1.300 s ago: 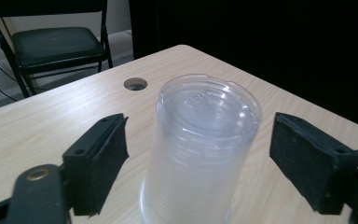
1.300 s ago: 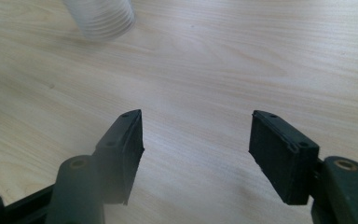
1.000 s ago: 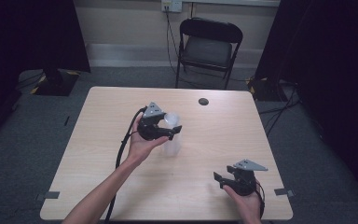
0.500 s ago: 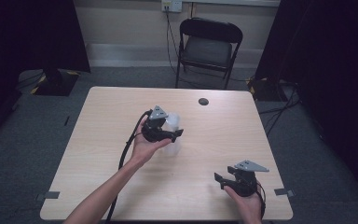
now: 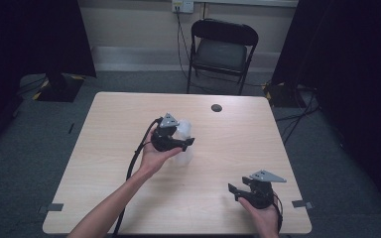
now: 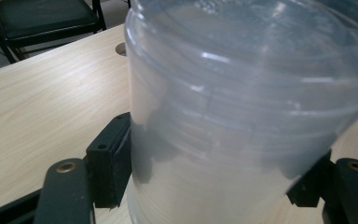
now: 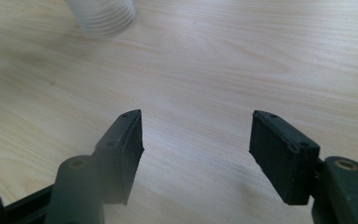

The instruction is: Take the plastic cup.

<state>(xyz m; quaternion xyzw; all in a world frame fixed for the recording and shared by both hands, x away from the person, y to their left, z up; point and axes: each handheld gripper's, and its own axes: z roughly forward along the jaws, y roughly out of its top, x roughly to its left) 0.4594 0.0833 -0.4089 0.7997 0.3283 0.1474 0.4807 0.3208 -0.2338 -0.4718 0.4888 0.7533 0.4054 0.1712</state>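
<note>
The translucent, glossy clear plastic cup (image 6: 242, 116) with faint ribbing shows soft highlights, the light wooden-grain laminate table (image 5: 129, 134) looks smooth and matt, the black gripper pads (image 7: 126, 144) look matt and rubbery, and the black folding chair (image 5: 221, 49) has a dull padded seat.

My workplace: studio-like lab; black curtains (image 5: 34, 34), grey carpet (image 5: 54, 114), lone counter (image 5: 248, 129), folding chair (image 5: 221, 49), tape marks (image 5: 54, 207).
</note>
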